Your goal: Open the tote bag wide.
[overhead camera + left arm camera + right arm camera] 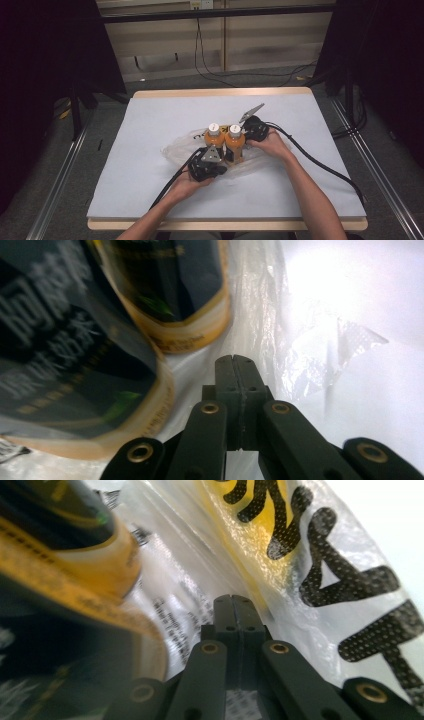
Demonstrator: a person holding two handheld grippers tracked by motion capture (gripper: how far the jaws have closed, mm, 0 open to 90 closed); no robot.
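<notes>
Mid-tabletop, two orange white-capped drink bottles (224, 141) stand on a crumpled clear plastic bag (175, 147). Left gripper (238, 362) and right gripper (233, 602) flank them, jaws closed; whether they pinch film, can't tell. Bagging step; next probably needs a film edge lifted around the bottles.

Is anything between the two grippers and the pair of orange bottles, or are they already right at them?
Nothing solid: only the clear plastic bag lies around the two bottles. The left gripper and right gripper sit with jaws shut beside the bottles' bases, against the bag film; whether film is pinched between the jaws cannot be told.
</notes>
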